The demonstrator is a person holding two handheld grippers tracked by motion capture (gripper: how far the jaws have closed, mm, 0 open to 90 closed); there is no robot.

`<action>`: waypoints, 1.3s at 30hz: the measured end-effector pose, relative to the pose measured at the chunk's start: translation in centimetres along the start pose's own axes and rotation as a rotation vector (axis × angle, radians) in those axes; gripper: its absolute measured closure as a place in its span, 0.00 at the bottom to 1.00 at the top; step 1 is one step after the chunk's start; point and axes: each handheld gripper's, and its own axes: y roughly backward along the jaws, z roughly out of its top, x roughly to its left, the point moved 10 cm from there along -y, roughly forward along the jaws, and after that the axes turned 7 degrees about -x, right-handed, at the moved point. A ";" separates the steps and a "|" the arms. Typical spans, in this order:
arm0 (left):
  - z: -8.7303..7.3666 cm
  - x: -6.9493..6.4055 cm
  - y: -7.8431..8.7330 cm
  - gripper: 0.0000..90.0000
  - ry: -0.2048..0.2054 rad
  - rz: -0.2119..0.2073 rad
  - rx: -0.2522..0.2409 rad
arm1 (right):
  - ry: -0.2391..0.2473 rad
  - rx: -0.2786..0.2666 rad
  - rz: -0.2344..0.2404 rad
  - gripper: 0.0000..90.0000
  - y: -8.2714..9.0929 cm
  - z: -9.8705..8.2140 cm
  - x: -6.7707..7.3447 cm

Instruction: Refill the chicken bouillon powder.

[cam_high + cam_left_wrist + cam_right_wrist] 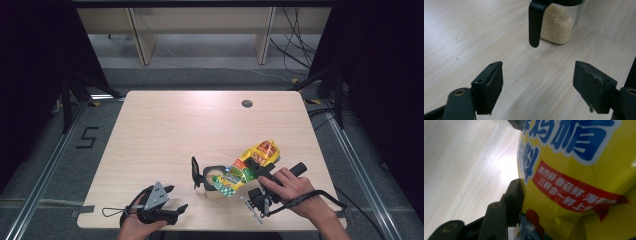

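A yellow seasoning bag with red and green print hangs tilted at the table's front right. Its lower end reaches the top of a glass jar. My right gripper is shut on the bag's middle. In the right gripper view one finger presses the bag, and the bag hides the other. The jar holds pale granules and has a black handle; its black flip lid stands up. My left gripper rests open near the front edge, left of the jar, jaws wide apart around nothing.
The light wooden table has a round cable hole at its back right. Wooden furniture legs and loose cables lie on the floor beyond the table. A metal rail runs along the floor on each side.
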 end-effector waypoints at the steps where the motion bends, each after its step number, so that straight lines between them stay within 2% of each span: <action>1: 0.0 0.0 0.0 0.26 -0.005 0.000 -0.001 | -0.008 -0.010 -0.010 0.62 -0.1 0.0 0.0; 2: 0.1 -0.1 -0.1 0.26 0.019 0.006 -0.009 | 0.004 -0.010 0.012 0.62 0.0 -0.1 0.1; 3: 0.1 -0.1 -0.1 0.26 0.031 0.008 -0.011 | -0.013 -0.022 -0.002 0.62 -0.1 0.0 0.1; 5: 0.0 -0.1 0.0 0.26 0.013 0.001 -0.004 | -0.028 -0.022 0.010 0.62 -0.1 -0.2 0.2; 6: 0.1 0.0 0.0 0.26 0.000 -0.002 -0.006 | -0.038 -0.027 0.001 0.62 -0.2 -0.2 0.3; 8: 0.1 -0.1 -0.1 0.26 0.039 0.005 -0.014 | -0.039 -0.033 0.009 0.62 -0.2 -0.4 0.4; 9: 0.1 -0.1 -0.1 0.26 0.028 0.008 -0.012 | -0.043 -0.033 0.018 0.62 -0.2 -0.5 0.4; 10: 0.1 -0.1 -0.1 0.26 0.031 0.007 -0.012 | -0.070 -0.030 0.017 0.62 -0.1 -0.6 0.6; 11: 0.1 -0.1 -0.1 0.26 0.014 0.004 -0.011 | -0.069 -0.046 0.008 0.62 -0.2 -0.6 0.5; 12: 0.1 -0.1 -0.1 0.26 0.018 0.006 -0.010 | -0.067 -0.042 0.026 0.62 -0.2 -0.7 0.7; 13: 0.1 -0.1 -0.1 0.26 0.030 0.007 -0.010 | -0.033 -0.069 0.017 0.62 -0.4 -0.6 0.3; 14: 0.1 -0.1 -0.1 0.26 0.031 0.008 -0.010 | -0.062 -0.067 0.019 0.62 -0.4 -0.7 0.6; 16: 0.0 -0.1 -0.1 0.26 0.015 0.005 -0.009 | -0.077 -0.068 0.021 0.63 -0.5 -1.0 0.7; 17: 0.1 -0.1 -0.2 0.26 0.028 0.009 -0.014 | -0.073 -0.072 0.037 0.63 -0.6 -1.1 0.7; 18: 0.1 -0.2 -0.2 0.26 0.040 0.007 -0.017 | -0.103 -0.072 0.039 0.63 -0.6 -1.2 0.9; 19: -0.1 0.2 0.0 0.26 0.007 0.013 0.009 | -0.100 -0.082 0.037 0.63 -0.7 -1.3 0.8; 20: -0.1 0.1 -0.1 0.26 0.016 0.012 0.003 | -0.140 -0.082 0.043 0.63 -0.8 -1.4 1.1; 21: 0.0 -0.2 -0.2 0.26 0.037 0.002 -0.010 | -0.137 -0.084 0.048 0.63 -0.8 -1.6 1.2; 22: -0.1 0.0 -0.1 0.26 0.021 0.007 0.005 | -0.108 -0.104 0.040 0.63 -0.9 -1.6 0.8; 23: -0.2 0.1 0.0 0.26 0.015 0.008 0.013 | -0.172 -0.098 0.051 0.63 -0.9 -1.7 1.4; 24: -0.2 0.2 0.0 0.26 0.003 0.012 0.014 | -0.143 -0.120 0.045 0.63 -0.9 -1.7 1.0; 25: -0.2 0.2 0.0 0.26 0.005 0.014 0.013 | -0.180 -0.121 0.071 0.63 -0.9 -1.9 1.6; 26: -0.2 0.1 0.0 0.26 0.017 0.015 0.008 | -0.193 -0.130 0.047 0.63 -0.9 -1.8 1.3; 27: -0.1 0.0 0.0 0.26 0.020 0.010 0.006 | -0.173 -0.140 0.044 0.63 -1.0 -1.9 1.1; 28: -0.2 0.3 0.1 0.26 0.003 0.014 0.016 | -0.211 -0.138 0.057 0.63 -1.0 -1.9 1.5; 29: -0.2 0.3 0.1 0.26 -0.009 0.008 0.016 | -0.219 -0.140 0.063 0.64 -1.1 -2.1 1.7; 30: 0.0 0.1 0.0 0.26 0.001 -0.001 0.002 | -0.250 -0.137 0.064 0.64 -1.1 -2.1 2.0; 32: 0.0 0.1 0.1 0.26 -0.007 -0.003 0.005 | -0.265 -0.141 0.072 0.64 -1.1 -2.2 2.2; 33: 0.0 0.0 0.0 0.26 0.029 0.003 0.000 | -0.302 -0.141 0.079 0.64 -1.1 -2.3 2.5; 34: 0.0 0.0 0.0 0.26 0.027 0.003 0.000 | -0.274 -0.159 0.084 0.64 -1.1 -2.5 2.4; 35: 0.0 0.0 0.0 0.26 0.027 0.003 0.000 | -0.329 -0.135 0.097 0.64 -0.9 -2.7 3.0; 36: -0.1 0.1 0.1 0.26 0.020 0.009 0.007 | -0.328 -0.143 0.102 0.64 -0.9 -2.9 3.0; 37: -0.1 0.2 0.1 0.26 0.017 0.011 0.010 | -0.394 -0.160 0.083 0.65 -1.0 -2.9 3.2; 38: 0.0 0.1 0.1 0.26 0.019 0.011 0.005 | -0.370 -0.183 0.081 0.65 -1.2 -3.0 2.9; 39: 0.1 0.2 0.1 0.26 -0.004 -0.001 -0.003 | -0.446 -0.168 0.086 0.65 -1.1 -3.2 3.5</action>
